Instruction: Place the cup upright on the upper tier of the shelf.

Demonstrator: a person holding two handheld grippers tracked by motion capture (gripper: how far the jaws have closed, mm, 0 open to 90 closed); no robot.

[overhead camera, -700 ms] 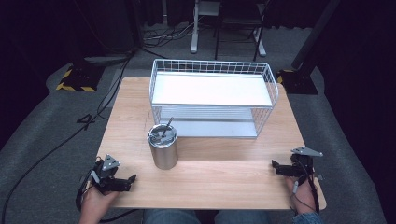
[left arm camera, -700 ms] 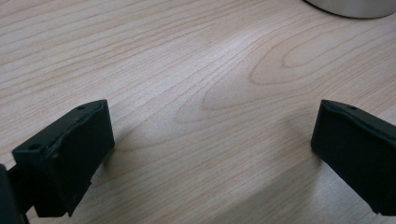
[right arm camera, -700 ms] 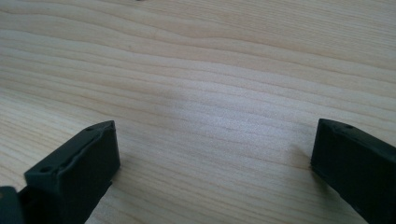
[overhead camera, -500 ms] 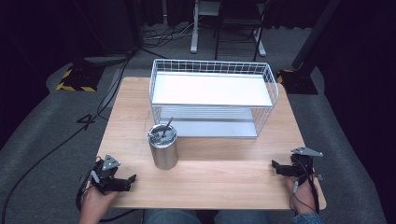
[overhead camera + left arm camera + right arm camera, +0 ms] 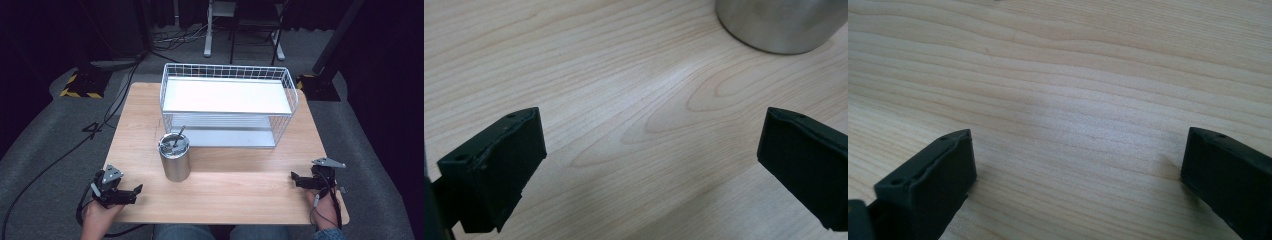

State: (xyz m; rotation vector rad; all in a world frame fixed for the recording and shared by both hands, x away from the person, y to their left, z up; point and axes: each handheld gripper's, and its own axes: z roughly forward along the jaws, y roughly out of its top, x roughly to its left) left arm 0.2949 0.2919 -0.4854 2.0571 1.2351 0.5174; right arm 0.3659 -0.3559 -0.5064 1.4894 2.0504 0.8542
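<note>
Wood, pale and grained, makes up the table [image 5: 240, 195] on which both grippers sit low near the person's edge. At the near left corner the left gripper [image 5: 134, 192] is held in the left hand [image 5: 100, 215], its two black jaws spread wide with nothing between them; seen through the left gripper view [image 5: 651, 150], bare wood fills the gap. Just ahead of those jaws and off to their right stands a steel cup [image 5: 174, 156], upright, with a thin metal stick [image 5: 178, 136] leaning out of its open top; the cup's lower rim shows in the left gripper view [image 5: 781, 25], apart from the jaws. At the near right corner the right gripper [image 5: 295, 179] is held in the right hand [image 5: 325, 210], jaws also wide apart and empty, pointing leftward toward the cup, which is well apart from it. In the right gripper view [image 5: 1075, 160] the jaws frame plain wood. Beyond the cup, farther from both grippers, sits a white wire rack [image 5: 227, 107] with two shelves.
</note>
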